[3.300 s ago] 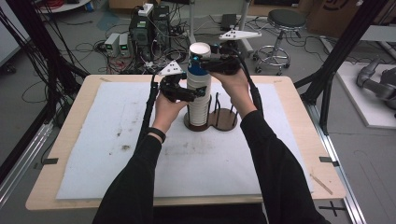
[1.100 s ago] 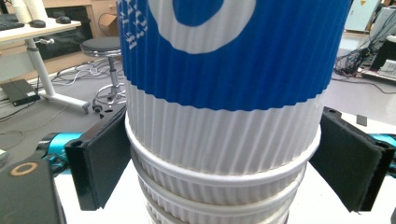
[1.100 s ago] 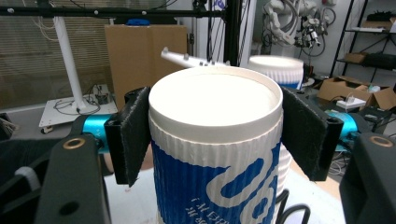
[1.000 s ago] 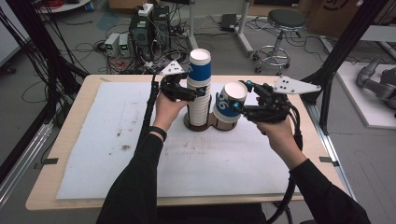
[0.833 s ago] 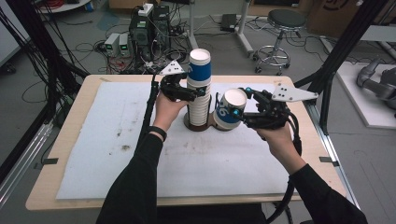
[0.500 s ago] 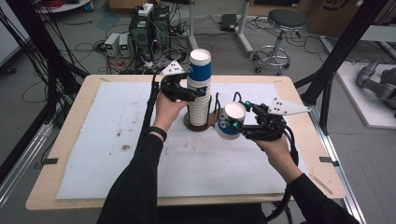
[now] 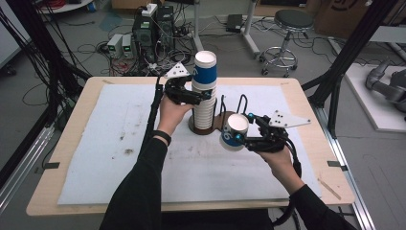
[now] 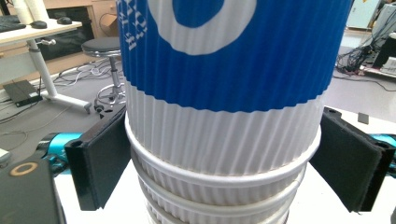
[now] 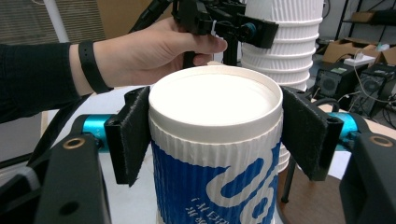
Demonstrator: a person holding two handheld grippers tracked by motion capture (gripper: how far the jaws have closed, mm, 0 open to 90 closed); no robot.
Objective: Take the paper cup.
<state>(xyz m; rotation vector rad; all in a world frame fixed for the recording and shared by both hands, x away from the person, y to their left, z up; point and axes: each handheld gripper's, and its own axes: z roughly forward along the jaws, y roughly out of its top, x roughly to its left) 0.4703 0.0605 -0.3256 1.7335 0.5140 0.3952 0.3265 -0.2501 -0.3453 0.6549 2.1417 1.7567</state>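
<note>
Blue-white cup (image 9: 215,154) clamped between right tongs (image 9: 215,140) pads.

Grey floor strewn with cables (image 7: 91,48), a round stool (image 7: 293,20) and computer boxes (image 7: 143,33) beyond the wooden table (image 7: 72,139).

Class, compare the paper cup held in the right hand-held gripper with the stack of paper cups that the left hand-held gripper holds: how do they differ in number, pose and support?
The single cup is one cup; the stack of cups is many nested cups. The single cup is tilted and off the table, clamped by the right hand-held gripper; the stack stands upright on the brown holder, with the left hand-held gripper around it. Both are ribbed white paper cups with blue print.
</note>
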